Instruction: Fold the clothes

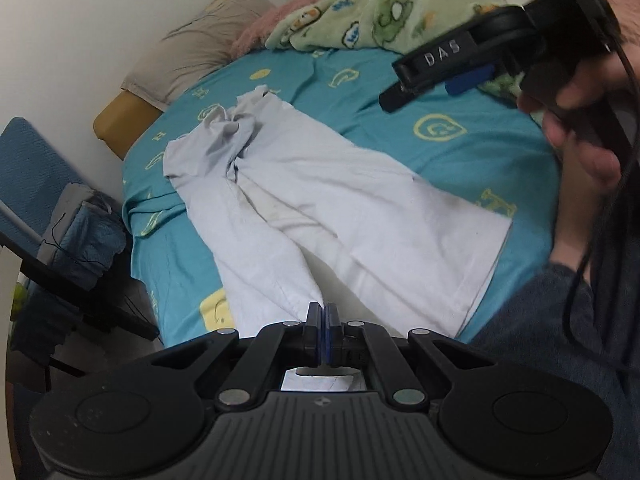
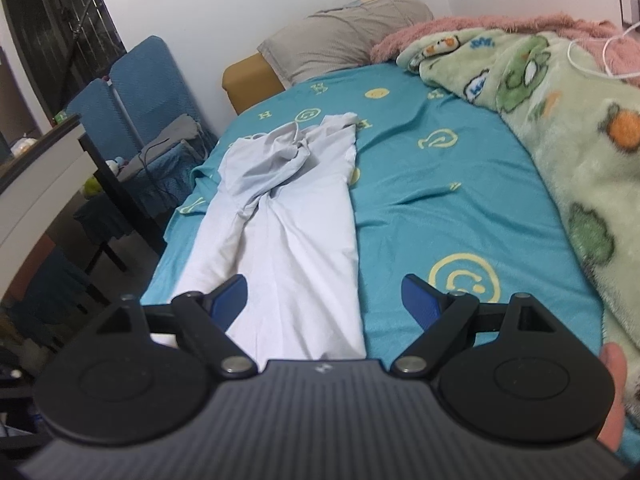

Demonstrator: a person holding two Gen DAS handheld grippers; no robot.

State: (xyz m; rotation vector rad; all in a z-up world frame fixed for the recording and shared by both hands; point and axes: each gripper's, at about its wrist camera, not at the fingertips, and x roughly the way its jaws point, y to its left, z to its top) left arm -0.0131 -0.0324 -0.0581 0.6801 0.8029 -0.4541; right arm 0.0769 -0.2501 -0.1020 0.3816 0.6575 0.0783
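Note:
White trousers [image 1: 320, 208] lie spread on the teal bed sheet [image 1: 460, 152], waist bunched at the far end. My left gripper [image 1: 323, 312] is shut on the near hem of one trouser leg. The right gripper shows in the left wrist view [image 1: 436, 76], held up in the air over the bed to the right, with a hand on it. In the right wrist view my right gripper [image 2: 323, 300] is open and empty, hovering above the near end of the trousers [image 2: 288, 216].
A green cartoon blanket [image 2: 560, 128] and pink blanket [image 2: 480, 26] are heaped along the bed's right side. A grey pillow [image 2: 344, 36] lies at the head. Blue chairs [image 2: 132, 92] with clothes and a desk [image 2: 44, 160] stand left of the bed.

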